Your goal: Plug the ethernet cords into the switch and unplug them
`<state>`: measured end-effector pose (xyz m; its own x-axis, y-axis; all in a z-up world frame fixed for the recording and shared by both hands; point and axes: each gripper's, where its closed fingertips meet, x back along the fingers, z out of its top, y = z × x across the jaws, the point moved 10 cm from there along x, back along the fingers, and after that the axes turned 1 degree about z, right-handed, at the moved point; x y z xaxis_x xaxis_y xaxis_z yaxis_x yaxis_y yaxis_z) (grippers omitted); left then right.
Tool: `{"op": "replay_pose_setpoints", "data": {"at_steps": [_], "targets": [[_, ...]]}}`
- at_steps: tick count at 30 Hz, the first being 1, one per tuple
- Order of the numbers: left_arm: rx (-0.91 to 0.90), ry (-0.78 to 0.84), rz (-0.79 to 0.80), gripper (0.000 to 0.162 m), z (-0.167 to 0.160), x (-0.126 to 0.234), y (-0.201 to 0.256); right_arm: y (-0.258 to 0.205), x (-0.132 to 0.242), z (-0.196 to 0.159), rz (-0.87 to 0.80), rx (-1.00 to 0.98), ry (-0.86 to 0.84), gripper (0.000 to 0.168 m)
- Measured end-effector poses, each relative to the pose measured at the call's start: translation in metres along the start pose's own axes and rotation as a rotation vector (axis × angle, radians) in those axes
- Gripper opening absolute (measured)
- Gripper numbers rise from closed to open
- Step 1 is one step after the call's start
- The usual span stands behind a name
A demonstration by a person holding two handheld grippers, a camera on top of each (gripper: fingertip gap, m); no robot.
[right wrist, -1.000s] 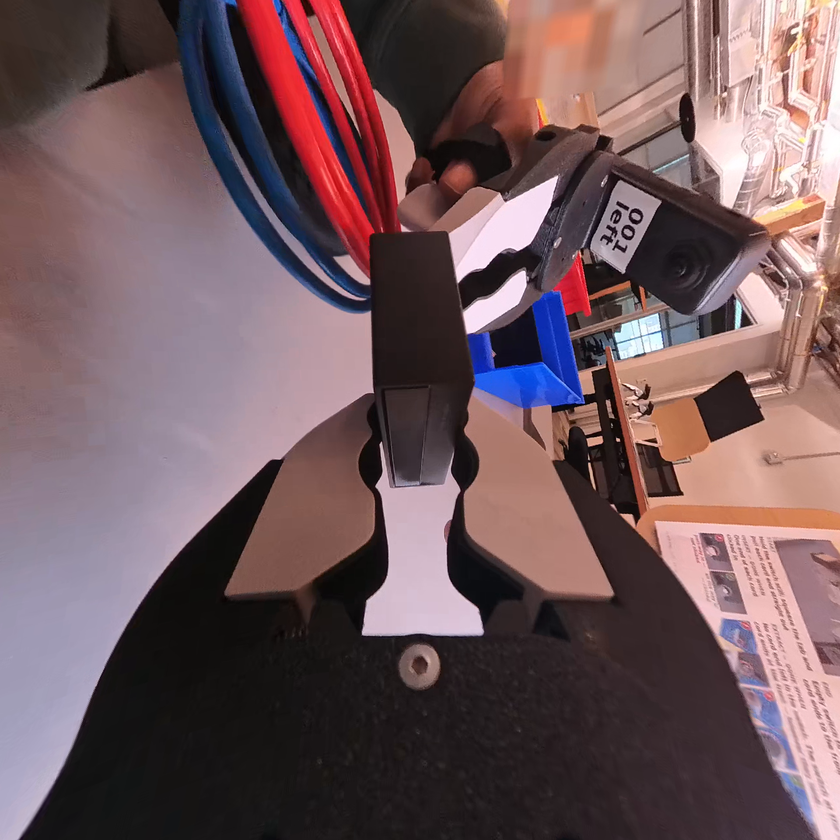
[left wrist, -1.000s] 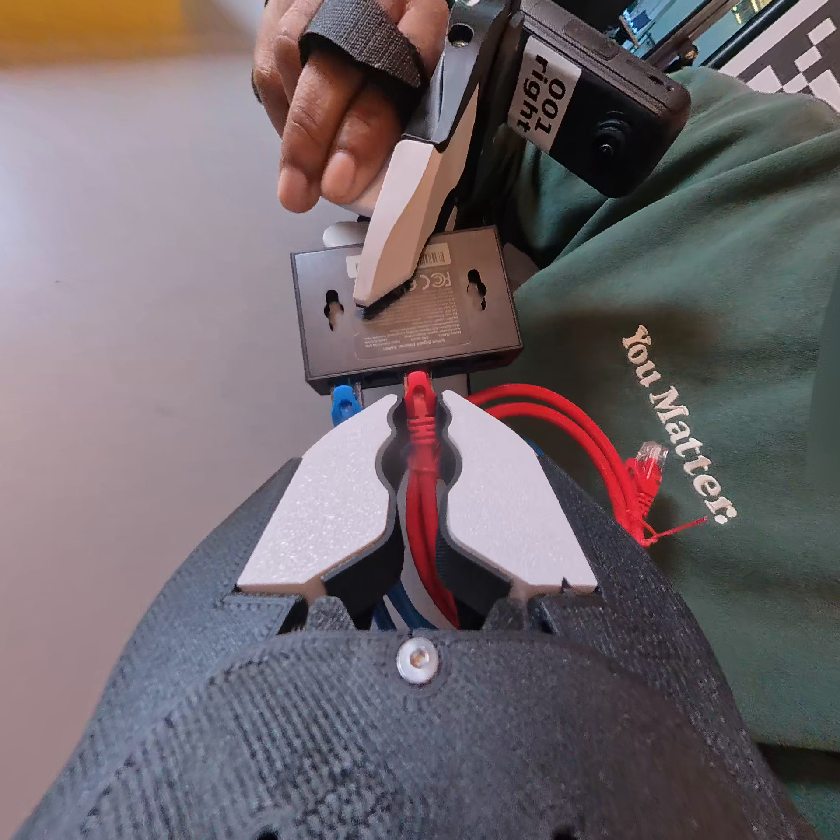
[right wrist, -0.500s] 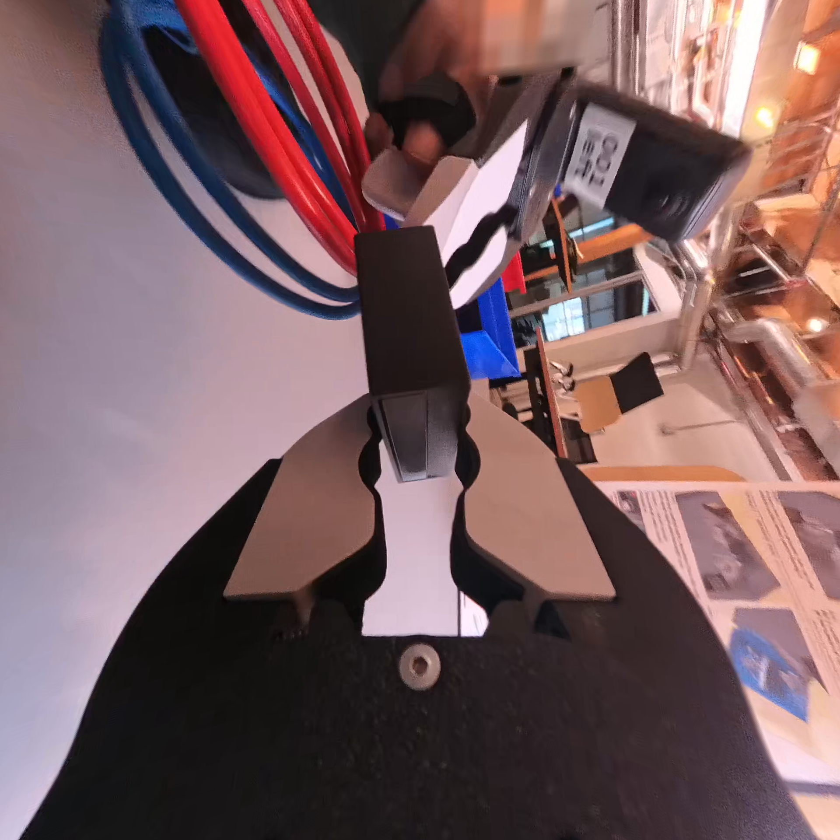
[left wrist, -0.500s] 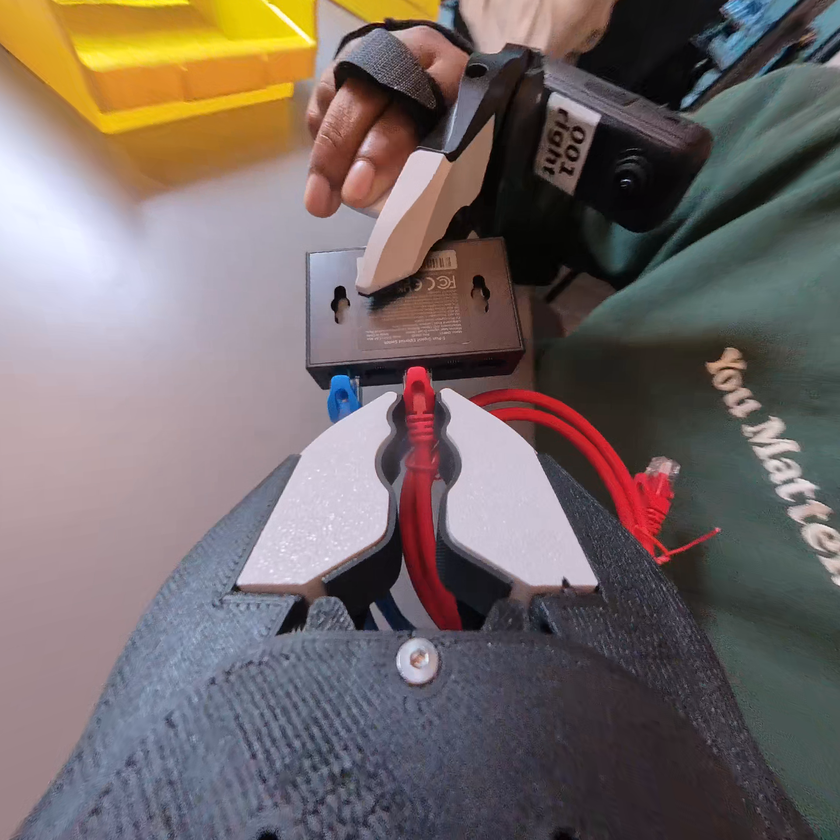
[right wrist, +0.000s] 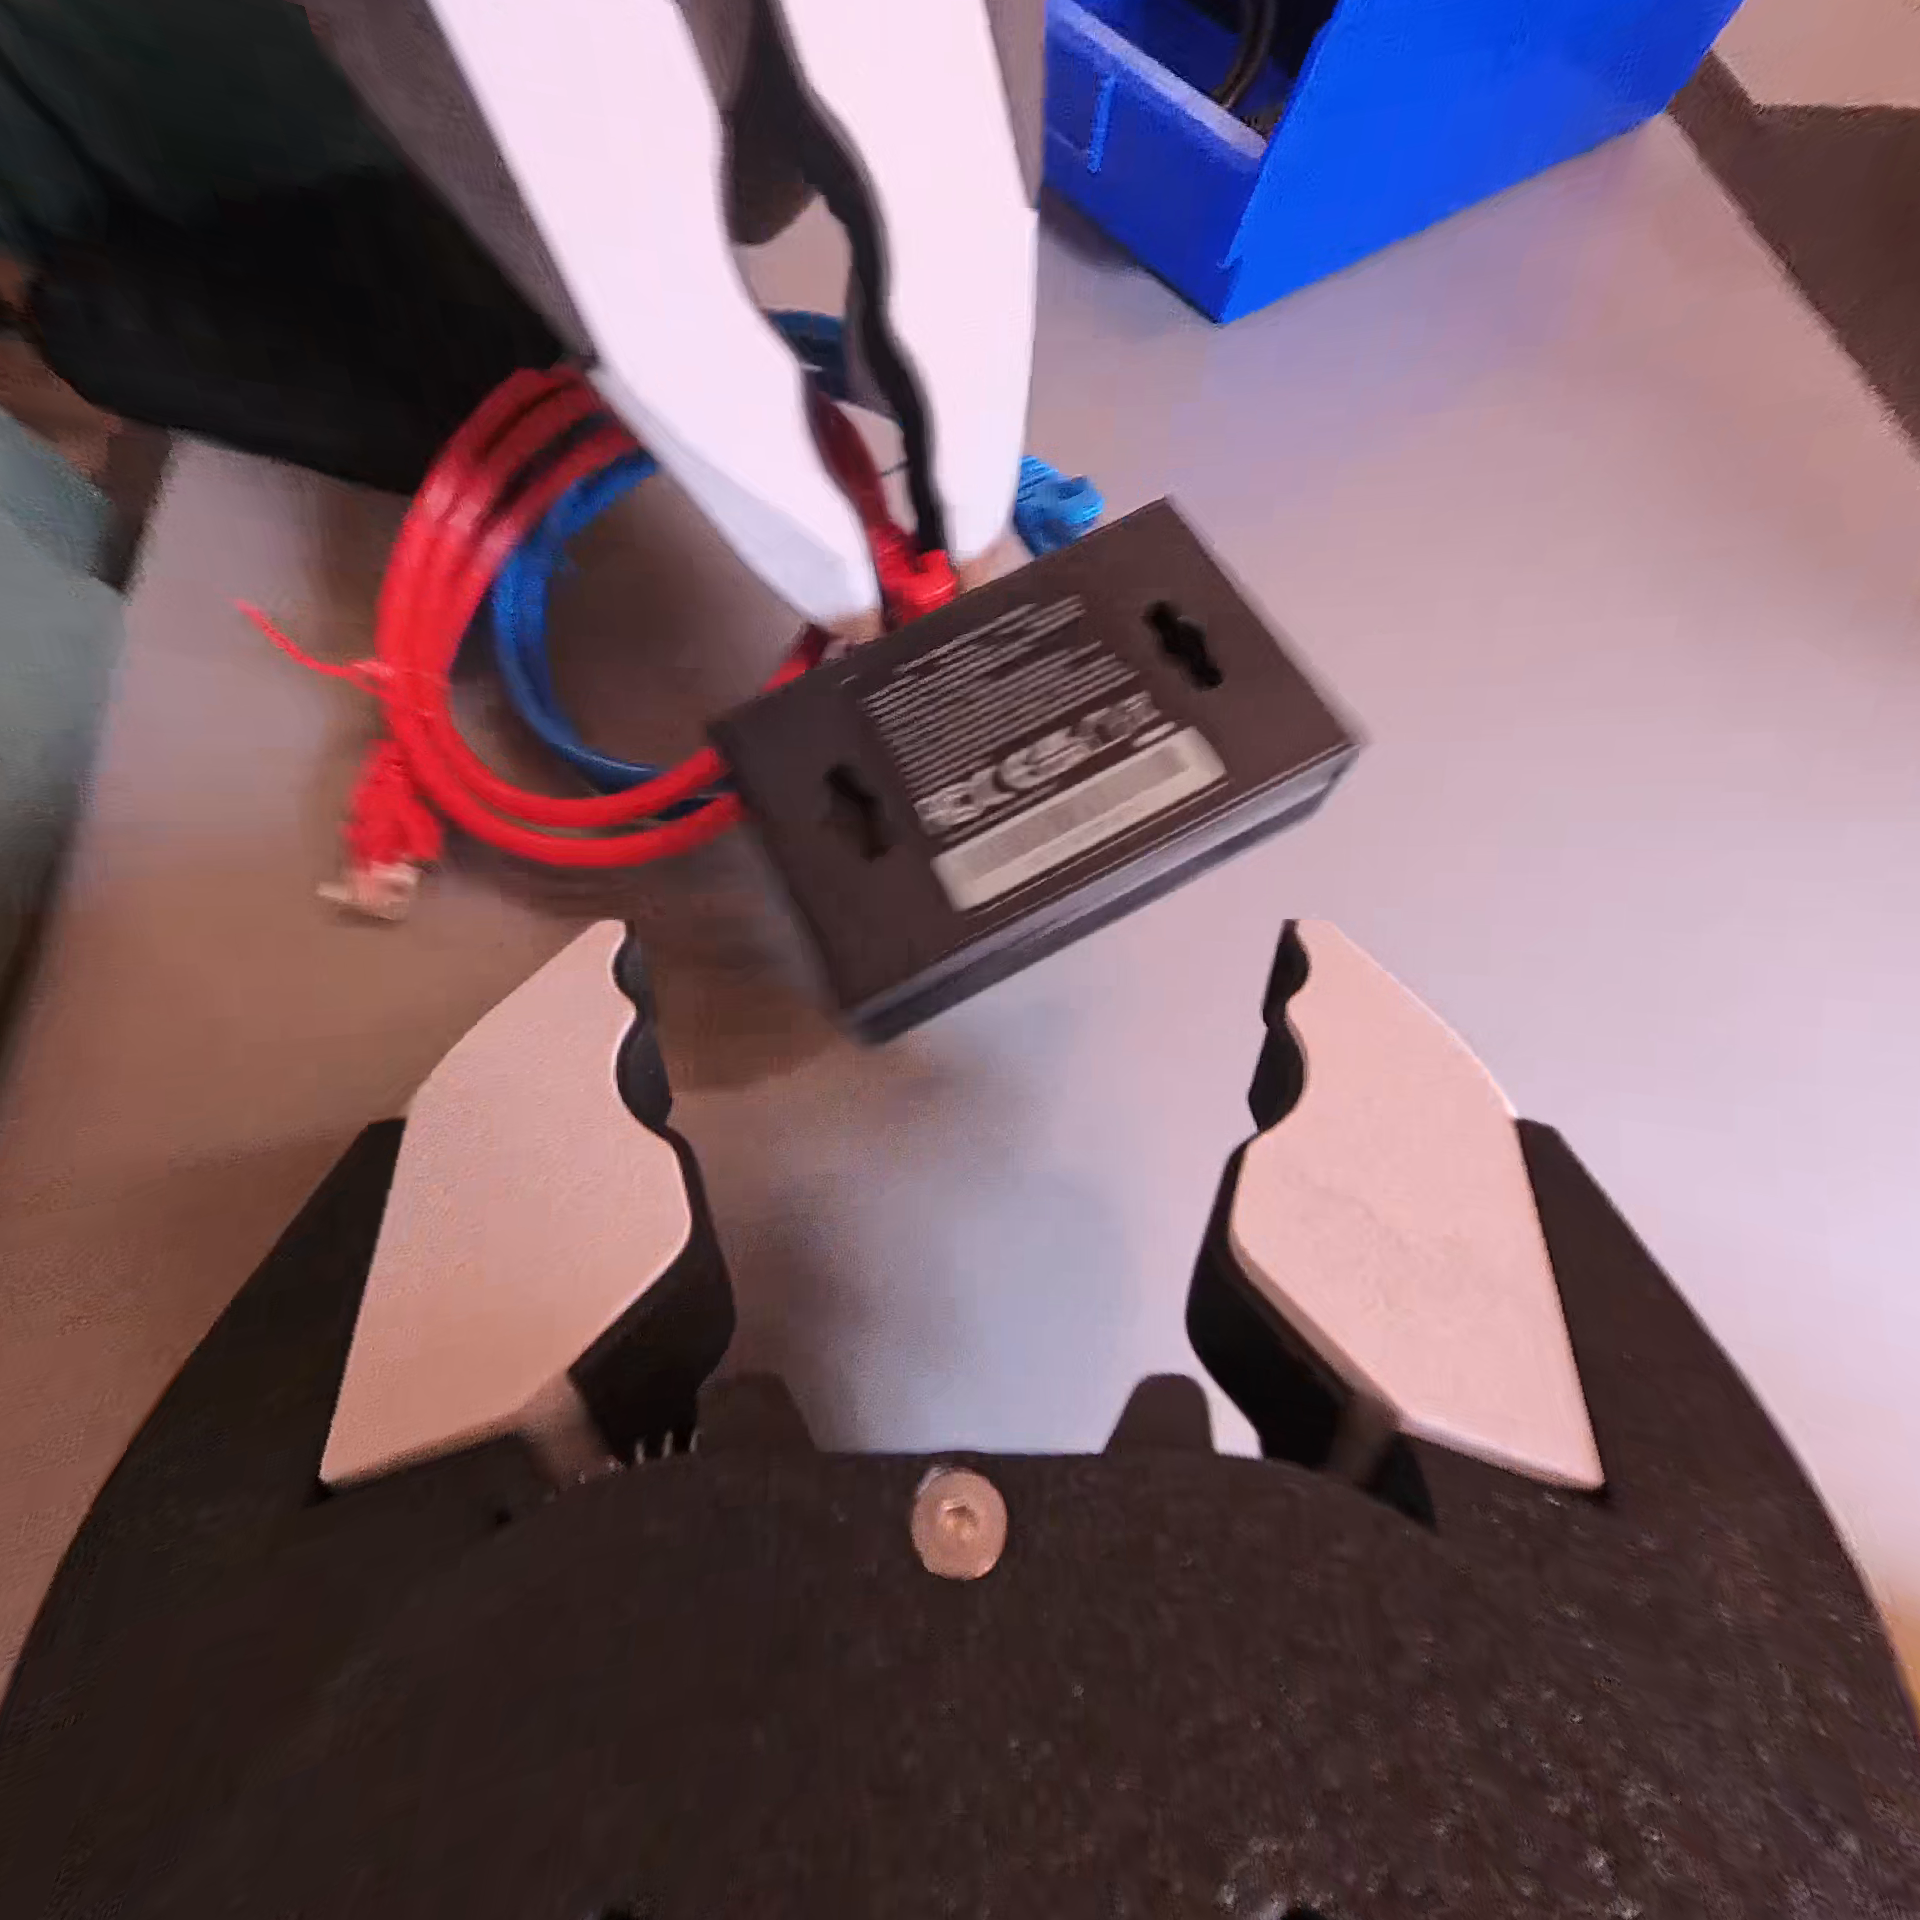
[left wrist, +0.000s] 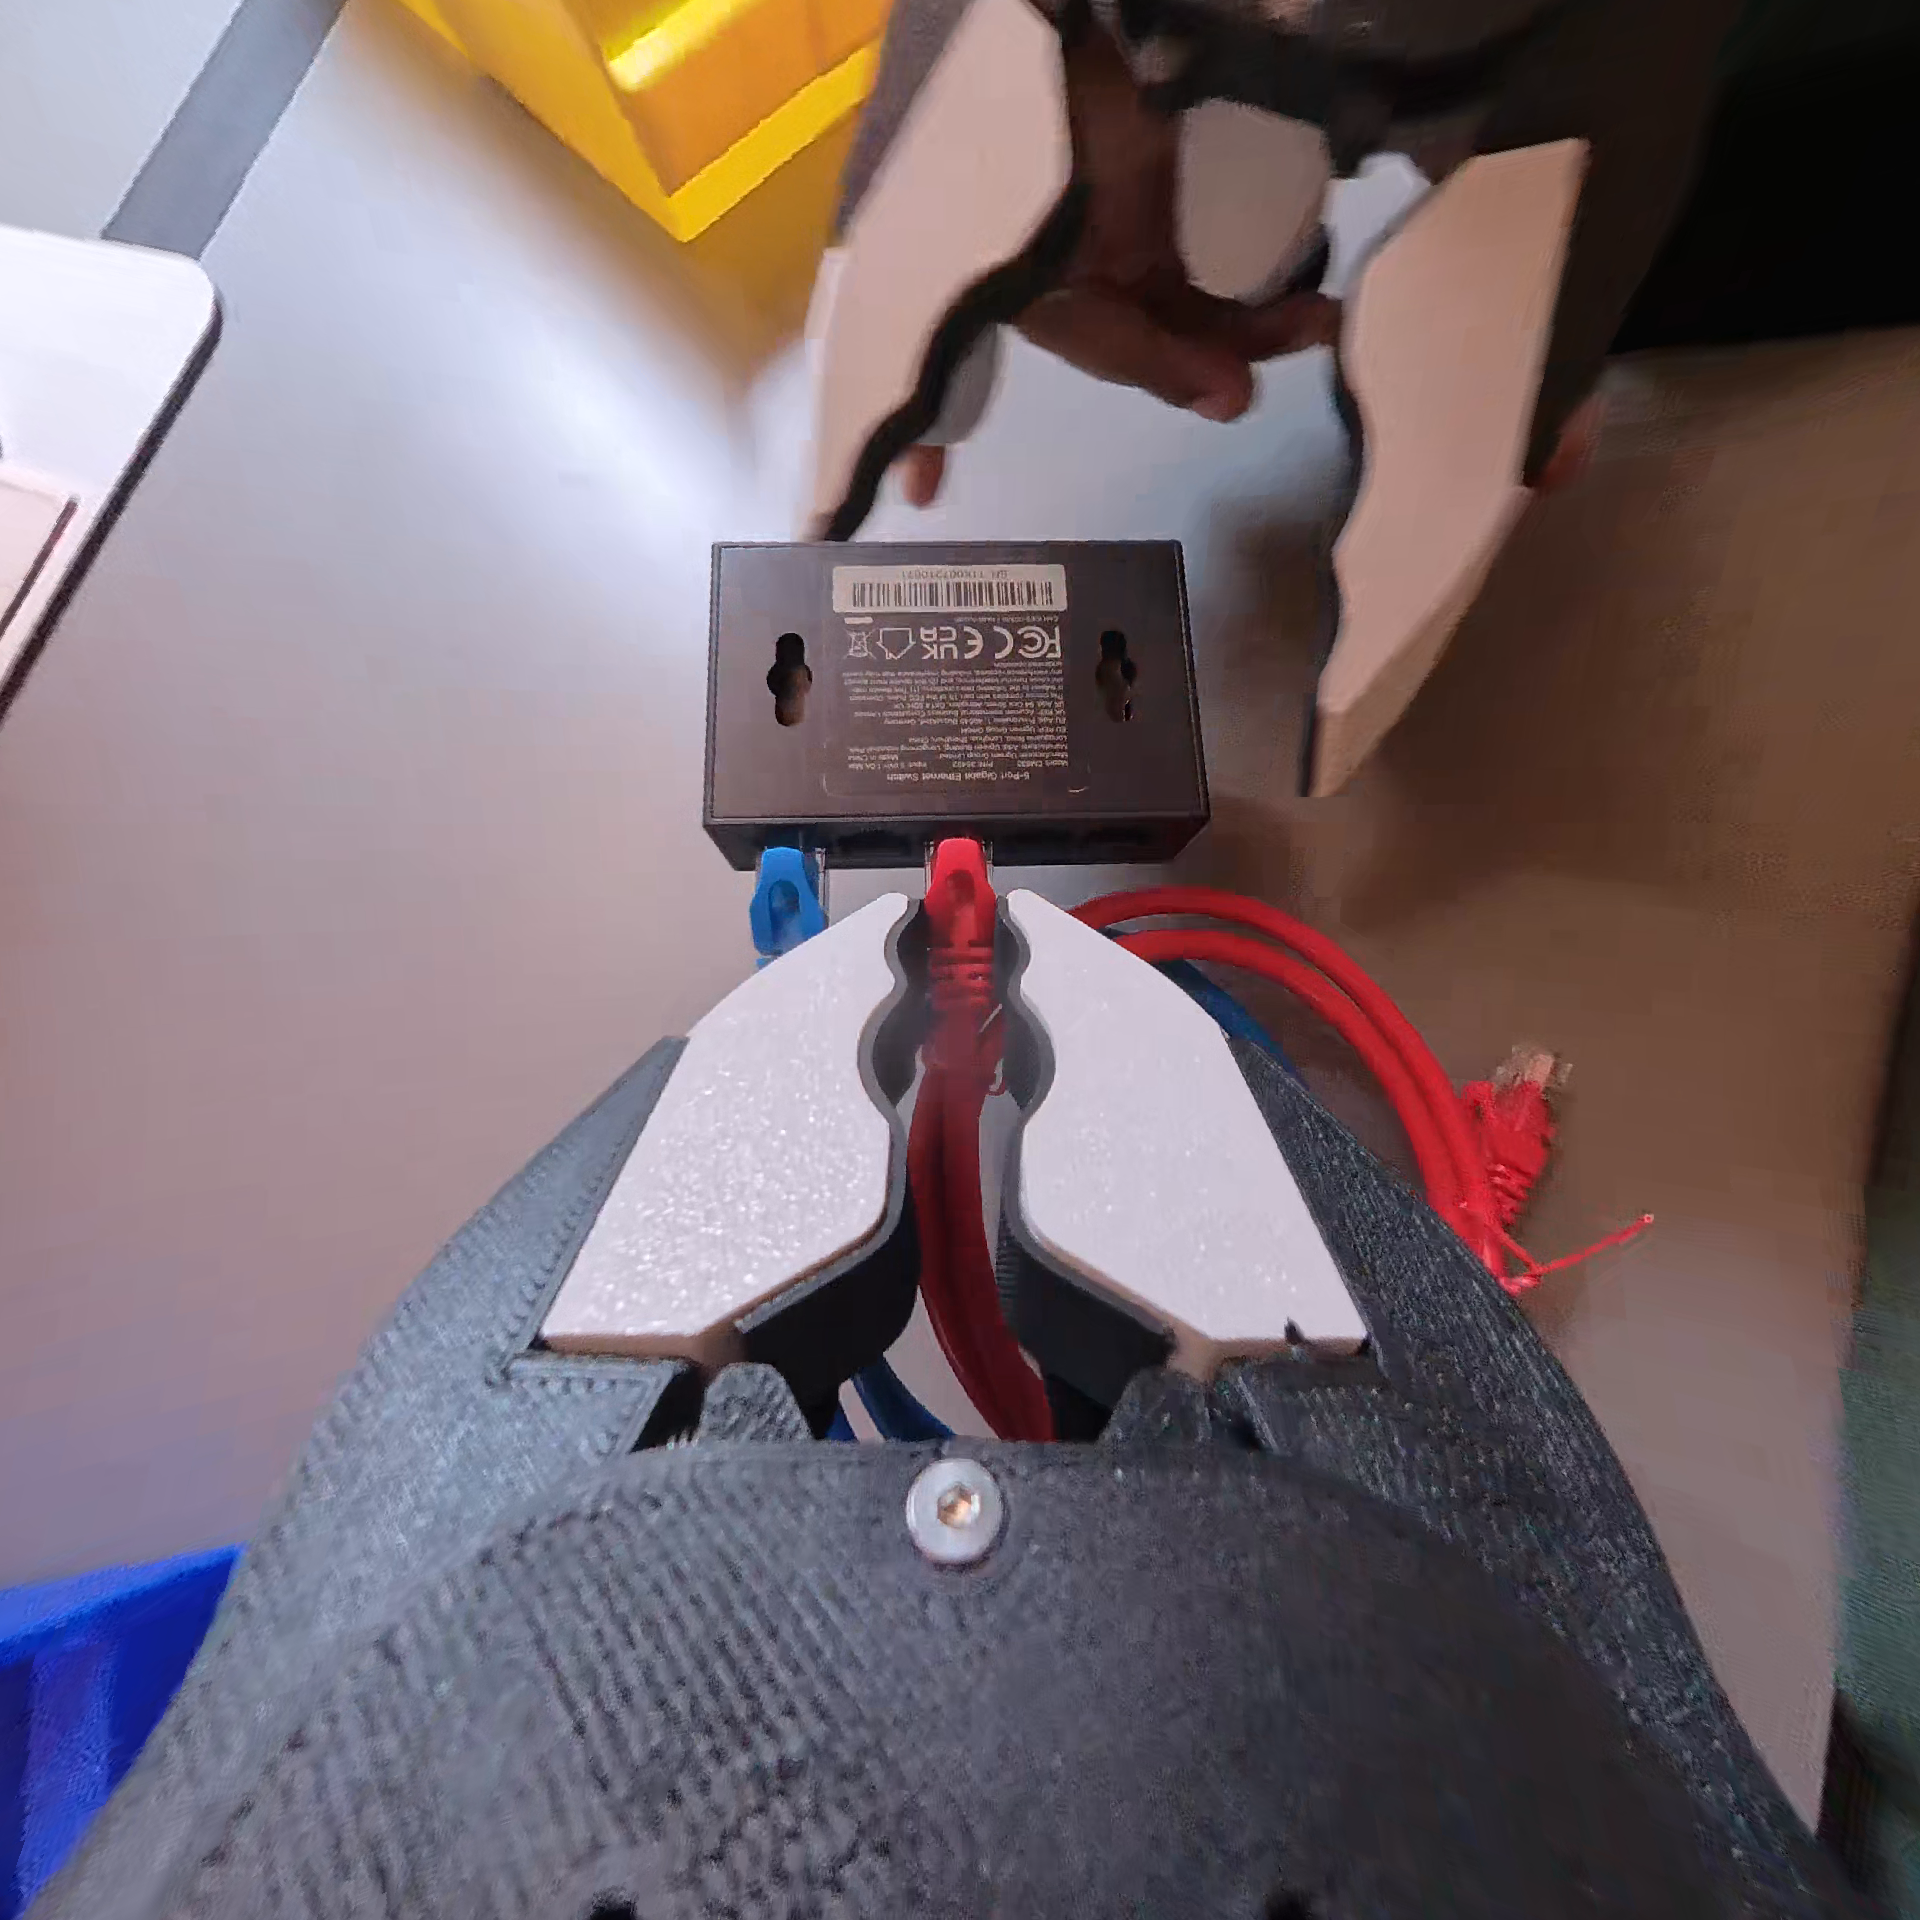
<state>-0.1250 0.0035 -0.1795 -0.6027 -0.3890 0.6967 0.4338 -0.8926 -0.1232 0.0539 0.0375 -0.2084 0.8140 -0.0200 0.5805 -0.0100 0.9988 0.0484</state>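
The black switch point(left wrist: 954, 686) lies label side up on the grey table, also in the right wrist view point(right wrist: 1039, 774). A red cord plug point(left wrist: 961, 935) and a blue cord plug point(left wrist: 784, 899) sit in its ports. My left gripper point(left wrist: 961, 920) is shut on the red plug, also in the right wrist view point(right wrist: 914, 566). The red cord's coil point(right wrist: 457, 717) and free plug point(right wrist: 379, 831) lie beside the switch, with the blue cord point(right wrist: 551, 665). My right gripper point(right wrist: 956, 956) is open and empty, just short of the switch, also in the left wrist view point(left wrist: 1070, 644).
A blue bin point(right wrist: 1351, 135) stands beyond the switch in the right wrist view. A yellow bin point(left wrist: 675, 94) stands at the back in the left wrist view. A white device edge point(left wrist: 83, 416) is at the left. A person's green sleeve point(right wrist: 42, 665) is at the table's edge. Spacing between my two grippers at the tips: around 5 cm.
My right gripper has opened, let go of the switch and drawn back. The switch now rests on the table. My left gripper stays shut on the red plug.
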Motion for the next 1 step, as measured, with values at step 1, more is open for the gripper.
{"op": "replay_pose_setpoints", "data": {"at_steps": [1], "targets": [[-0.047, -0.007, -0.006, 0.012, 0.0009, -0.0027, 0.0053, 0.0035, -0.001, -0.0018, -0.027, 0.054, -0.012, 0.116]]}}
